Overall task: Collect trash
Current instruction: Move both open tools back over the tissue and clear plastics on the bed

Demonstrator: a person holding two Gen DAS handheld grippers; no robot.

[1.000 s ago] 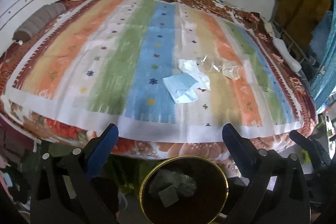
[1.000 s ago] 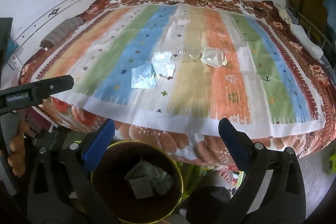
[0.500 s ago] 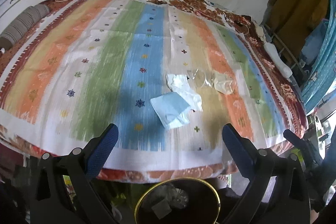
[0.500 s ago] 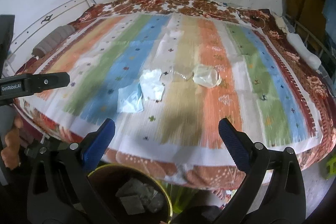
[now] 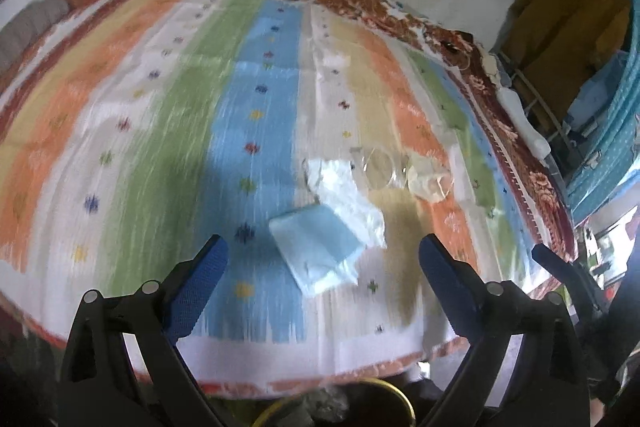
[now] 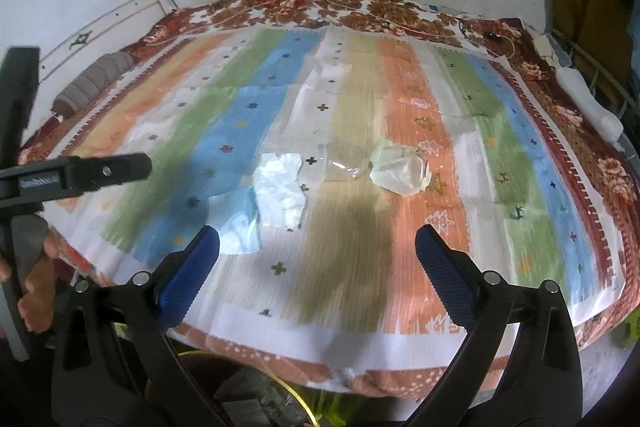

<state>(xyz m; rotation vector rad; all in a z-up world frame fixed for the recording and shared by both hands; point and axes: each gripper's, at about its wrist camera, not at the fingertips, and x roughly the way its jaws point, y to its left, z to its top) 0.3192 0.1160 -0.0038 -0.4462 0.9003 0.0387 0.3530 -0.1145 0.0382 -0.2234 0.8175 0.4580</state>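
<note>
L gripper: jaws spread wide, nothing between the pads, hovering over the near part of the bed. Just beyond the gap, at 12 o'clock, lies the light-blue paper — flat on the striped bedsheet, its far corner touching the white crumpled tissue at approx 1 o'clock. Further out at 1–2 o'clock: clear plastic wrapper, then a pale crumpled wrapper just beside it.

R gripper: jaws also wide apart, empty. In its view the tissue sits at 11 o'clock, blue paper at 10 o'clock by the L pad, clear wrapper at 12, pale wrapper at 1 o'clock.

Trash bin w/ yellow rim shows at 6 o'clock, below the bed edge, partly cut off by the frame — some crumpled bits inside. View is motion-blurred.
</note>
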